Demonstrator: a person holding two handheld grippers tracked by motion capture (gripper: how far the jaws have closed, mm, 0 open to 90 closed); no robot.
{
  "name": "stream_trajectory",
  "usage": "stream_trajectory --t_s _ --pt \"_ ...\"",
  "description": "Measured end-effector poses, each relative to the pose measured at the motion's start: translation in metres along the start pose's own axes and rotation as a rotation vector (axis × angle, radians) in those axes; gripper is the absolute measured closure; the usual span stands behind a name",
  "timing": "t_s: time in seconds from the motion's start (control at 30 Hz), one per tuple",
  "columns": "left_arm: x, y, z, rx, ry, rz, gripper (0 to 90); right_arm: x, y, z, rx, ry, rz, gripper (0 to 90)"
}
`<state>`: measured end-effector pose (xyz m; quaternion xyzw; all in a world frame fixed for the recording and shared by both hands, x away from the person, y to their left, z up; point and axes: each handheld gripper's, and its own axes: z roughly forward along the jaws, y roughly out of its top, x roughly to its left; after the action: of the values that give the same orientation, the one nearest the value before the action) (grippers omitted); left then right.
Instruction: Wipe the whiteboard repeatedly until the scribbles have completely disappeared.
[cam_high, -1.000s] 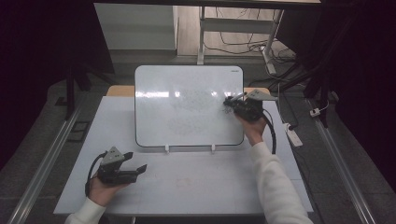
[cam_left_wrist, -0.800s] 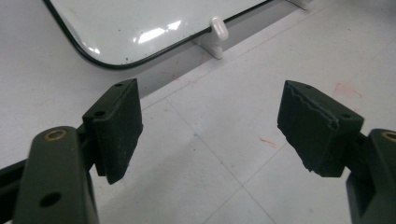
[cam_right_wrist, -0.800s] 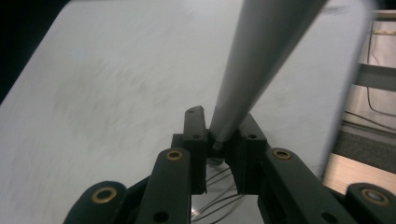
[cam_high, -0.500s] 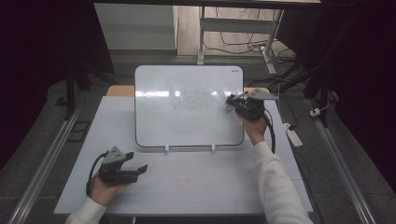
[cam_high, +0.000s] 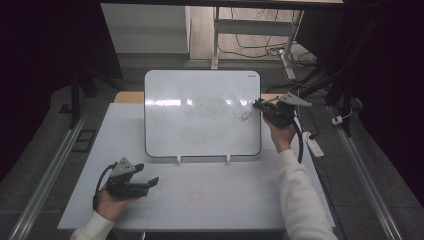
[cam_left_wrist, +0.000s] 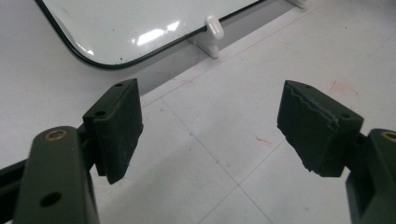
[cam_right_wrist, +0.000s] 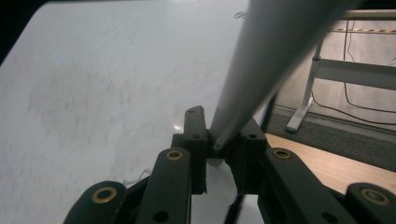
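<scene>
A white whiteboard (cam_high: 200, 110) stands propped on the white table (cam_high: 210, 195), resting in two small white feet. A small dark scribble (cam_high: 245, 116) sits near its right edge. My right gripper (cam_high: 257, 105) is at that edge, just right of the scribble, shut on a grey marker (cam_right_wrist: 271, 60) that rises blurred from between its jaws over the board (cam_right_wrist: 107, 84). My left gripper (cam_high: 150, 182) rests low at the table's front left, open with nothing between its pads (cam_left_wrist: 116, 126), facing the board's lower corner (cam_left_wrist: 140, 23).
One white board foot (cam_left_wrist: 212, 30) lies just ahead of the left gripper. Faint red marks (cam_left_wrist: 343, 87) stain the table top. A white power strip (cam_high: 312, 145) lies off the table's right side. Desk legs and cables stand behind the board.
The right gripper has slid a little to the right along the board, and the scribble now shows just left of its tip. The left gripper has stayed put.
</scene>
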<state>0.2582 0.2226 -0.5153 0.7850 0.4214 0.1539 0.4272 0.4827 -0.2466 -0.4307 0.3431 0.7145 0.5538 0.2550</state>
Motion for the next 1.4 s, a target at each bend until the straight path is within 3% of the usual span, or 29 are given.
stream_trajectory --t_s 0.07,0.13,0.23,0.27,0.3,0.37,0.43,0.47,0.53,0.6,0.7,0.73,0.77,0.83,0.9,0.93,1.0,1.07,1.1,1.2,1.23,1.27,1.33,1.4 --pt "0.002 0.0 0.001 0.001 -0.001 -0.007 23.6 0.015 -0.006 0.003 0.043 0.074 -0.06 77.9" --pt "0.003 0.0 0.004 0.011 -0.001 -0.009 23.6 0.02 -0.006 0.002 0.068 0.07 -0.121 77.9" --pt "0.0 0.001 0.005 0.017 -0.004 -0.001 23.6 0.004 0.0 0.001 0.0 0.005 -0.012 77.9" --pt "-0.001 0.001 0.004 0.013 -0.003 0.004 23.5 0.003 0.0 0.003 -0.011 0.009 0.027 77.8" --pt "-0.002 0.001 0.003 0.011 -0.001 0.006 23.5 0.006 -0.001 0.005 -0.01 0.018 0.024 77.9" --pt "-0.001 0.001 0.002 0.008 0.0 0.001 23.5 0.021 -0.006 0.01 0.03 0.091 -0.032 77.9" --pt "0.001 0.0 0.004 0.012 0.0 -0.006 23.5 0.03 -0.006 0.011 0.058 0.091 -0.106 77.9" --pt "0.001 0.0 0.004 0.015 -0.001 -0.005 23.5 0.026 -0.004 0.01 0.052 0.081 -0.096 77.8" --pt "0.0 0.0 0.004 0.016 -0.002 0.001 23.5 0.012 -0.002 0.004 0.01 0.015 -0.026 77.8" --pt "-0.001 0.0 0.002 0.008 -0.003 0.004 23.5 0.009 -0.005 0.002 0.001 0.025 0.013 77.8" --pt "0.001 0.0 0.003 0.007 -0.004 -0.005 23.6 0.026 -0.011 0.005 0.065 0.095 -0.08 77.9" --pt "0.002 0.0 0.003 0.01 -0.003 -0.006 23.6 0.028 -0.011 0.004 0.076 0.087 -0.118 77.9" --pt "0.001 0.0 0.004 0.012 -0.003 -0.005 23.5 0.024 -0.009 0.002 0.074 0.074 -0.111 77.8" --pt "0.0 0.0 0.003 0.01 -0.003 -0.001 23.5 0.009 -0.005 -0.004 0.024 0.0 -0.038 77.8" --pt "-0.001 0.0 0.001 0.003 -0.003 0.003 23.5 0.003 -0.007 -0.006 0.008 0.002 0.002 77.9" --pt "-0.001 0.0 0.001 0.002 -0.001 0.001 23.6 0.007 -0.009 -0.005 0.02 0.01 -0.019 77.9" --pt "0.001 0.0 0.002 0.004 -0.003 -0.006 23.6 0.023 -0.017 -0.003 0.061 0.079 -0.054 77.9" --pt "0.002 0.0 0.004 0.01 -0.005 -0.009 23.6 0.033 -0.021 -0.003 0.081 0.084 -0.121 77.9" --pt "0.002 0.001 0.004 0.011 -0.008 -0.007 23.5 0.029 -0.02 -0.004 0.077 0.084 -0.105 77.9" --pt "-0.001 0.001 0.002 0.005 -0.005 0.001 23.5 0.013 -0.016 -0.008 0.019 0.008 -0.019 77.9" --pt "-0.001 0.001 0.001 0.002 -0.004 0.001 23.5 0.012 -0.017 -0.008 0.012 0.013 0.002 77.9" --pt "0.0 0.0 0.001 -0.001 -0.005 -0.004 23.6 0.016 -0.018 -0.007 0.018 0.011 -0.013 77.9" --pt "0.002 0.0 0.003 0.002 -0.006 -0.011 23.6 0.03 -0.022 -0.003 0.061 0.079 -0.062 77.9" --pt "0.002 0.001 0.004 0.011 -0.009 -0.009 23.6 0.037 -0.022 -0.002 0.084 0.084 -0.122 77.9"
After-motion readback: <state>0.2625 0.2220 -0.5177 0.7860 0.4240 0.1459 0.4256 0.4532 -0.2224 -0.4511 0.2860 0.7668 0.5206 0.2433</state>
